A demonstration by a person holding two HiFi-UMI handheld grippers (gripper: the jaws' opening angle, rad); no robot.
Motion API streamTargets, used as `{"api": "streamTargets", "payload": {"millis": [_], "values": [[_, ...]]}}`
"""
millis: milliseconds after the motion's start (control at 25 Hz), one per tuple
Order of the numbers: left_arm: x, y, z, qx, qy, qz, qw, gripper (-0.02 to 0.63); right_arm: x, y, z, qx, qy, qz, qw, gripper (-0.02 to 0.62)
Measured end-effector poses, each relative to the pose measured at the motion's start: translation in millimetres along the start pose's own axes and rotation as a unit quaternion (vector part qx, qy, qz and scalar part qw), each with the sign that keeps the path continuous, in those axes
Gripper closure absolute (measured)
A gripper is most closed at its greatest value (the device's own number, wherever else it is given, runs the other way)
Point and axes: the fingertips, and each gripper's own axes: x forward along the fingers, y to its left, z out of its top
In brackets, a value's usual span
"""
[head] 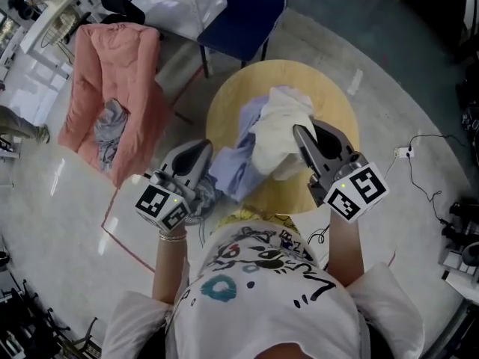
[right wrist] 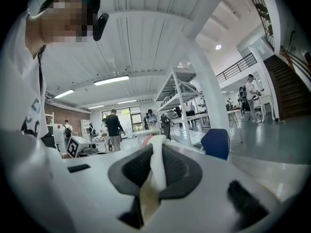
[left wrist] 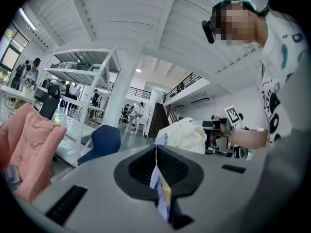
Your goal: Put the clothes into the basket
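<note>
While both tools hang over the round wooden counter (head: 340,99), we see the left tool (head: 203,152) pinched shut on a fold of the lilac cloth (head: 236,163). The right tool (head: 301,133) is closed just as tightly on the cream garment (head: 278,126). The two clothes bunch together between the tools, held up above the counter. Whether their lower ends touch it we cannot quite tell. A pink jacket (head: 112,66) lies draped at the left, well apart from the counter.
</note>
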Motion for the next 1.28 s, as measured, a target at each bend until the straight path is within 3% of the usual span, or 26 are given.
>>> {"api": "streamTargets", "payload": {"millis": [360,720,960,1280], "values": [[-9,-10,10,0.014,-0.014,0.035,0.9992,0.591,-10,2,11,-0.007,-0.011,0.024,1.000,0.541],[-38,-37,1,0.008,-0.029,0.099,0.9946,0.591,-19,25,13,-0.033,-0.012,0.095,0.995,0.541],[-81,-50,-11,0.002,-0.038,0.163,0.9859,0.591,-13,58,10,-0.039,-0.011,0.158,0.987,0.541],[-158,-57,-28,-0.021,-0.053,0.251,0.9664,0.591,6,124,8,-0.073,0.002,0.239,0.968,0.541]]}}
